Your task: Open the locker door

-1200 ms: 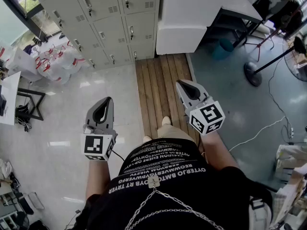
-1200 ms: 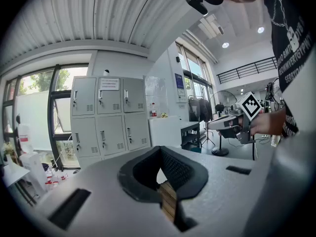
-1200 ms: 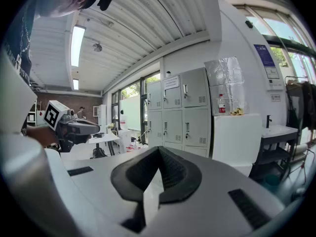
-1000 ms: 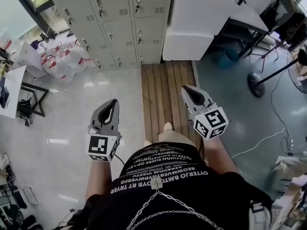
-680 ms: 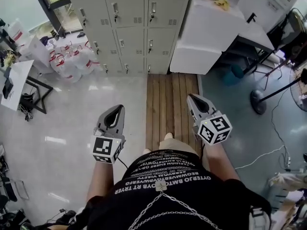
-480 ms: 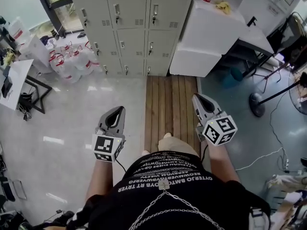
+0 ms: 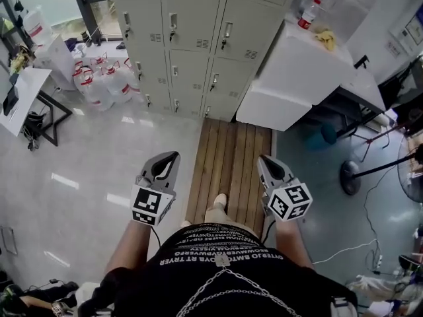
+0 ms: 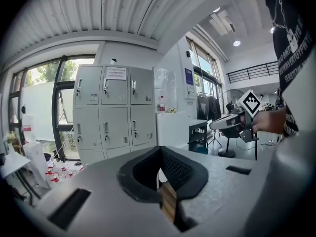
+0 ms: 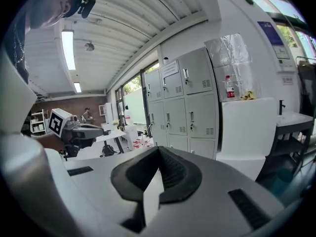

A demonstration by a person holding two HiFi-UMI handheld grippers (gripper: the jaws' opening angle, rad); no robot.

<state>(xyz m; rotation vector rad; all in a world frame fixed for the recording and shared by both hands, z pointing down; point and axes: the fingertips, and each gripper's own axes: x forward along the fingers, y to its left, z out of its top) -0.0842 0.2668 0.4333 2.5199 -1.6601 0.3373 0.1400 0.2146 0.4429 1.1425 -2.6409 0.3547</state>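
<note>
Lockers (image 7: 198, 38) stand at the far edge of the floor, a grey metal bank of doors just past the far end of the wooden floor strip (image 7: 231, 154), with a white cabinet (image 7: 291, 78) touching their right side and water jugs (image 7: 99, 84) on the floor to their left. Every door looks flush and closed, so the opening has not begun.

Both tools are well apart from the doors. The left gripper (image 7: 173, 156) hovers low in front of the person, clenched tip to tip with nothing in it. The right gripper (image 7: 263, 158) hangs over the wooden strip, likewise clenched and empty.

Now the door (image 7: 241, 41) itself: thin sheet steel, so I judge it light and stiff, swinging freely on its hinges once the latch lets go. The painted face is smooth and offers nothing to pinch. The one place to take hold is the small latch handle (image 7: 227, 32) near the upper left edge of the door. It is narrow and probably slick metal, so the jaws must part, close squarely on it, and pull outward on the side away from the hinges. Whether the door is locked I cannot tell from here.
</note>
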